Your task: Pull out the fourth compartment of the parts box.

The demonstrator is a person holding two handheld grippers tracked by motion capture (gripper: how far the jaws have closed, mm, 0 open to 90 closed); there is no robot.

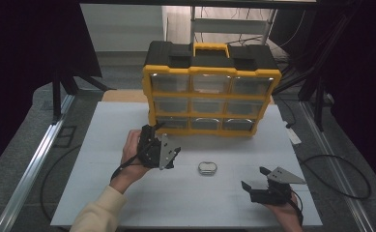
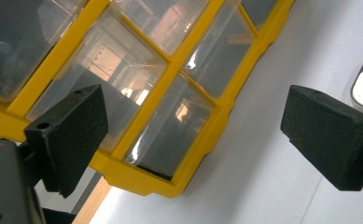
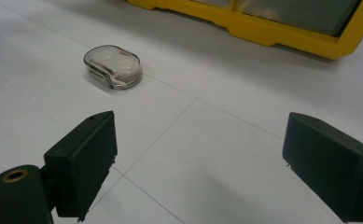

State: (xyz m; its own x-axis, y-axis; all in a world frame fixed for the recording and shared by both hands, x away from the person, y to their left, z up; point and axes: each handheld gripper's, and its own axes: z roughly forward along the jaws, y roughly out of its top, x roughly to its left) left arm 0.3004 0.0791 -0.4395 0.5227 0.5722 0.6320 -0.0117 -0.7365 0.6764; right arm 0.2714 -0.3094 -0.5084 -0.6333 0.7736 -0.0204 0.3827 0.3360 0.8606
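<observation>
**Ana:** Black jaws of the right tool [image 3: 198,163] sit closest to the lens in the right gripper view, spread wide with nothing between them. Ahead of them lies the small clear case [image 3: 113,66], flat on the white tabletop [image 3: 226,140], well apart from the jaws.

**Ben:** And the left tool [image 2: 193,135]?

**Ana:** Also spread apart and empty. From above it hovers near the lower-left corner of the yellow organiser [image 1: 209,89], turned on its side in the person's left hand [image 1: 130,157].

**Ben:** So how far along would you say this is?

**Ana:** Barely begun, I'd judge. The case rests alone between the two tools, in front of the organiser and clear of it. All the drawers look shut. If the case is meant for a drawer, then opening one, picking the case up and placing it are all left to do.

**Ben:** What does each view add?

**Ana:** The high view gives the whole layout: nine drawers in three rows, the case in the middle, the right hand [image 1: 284,210] low at the near edge. The left gripper view shows the clear drawer fronts up close, apparently empty, with just the case's edge at the right border. The right gripper view shows the case's rounded shape and pale contents, though what they are I cannot tell.
</observation>
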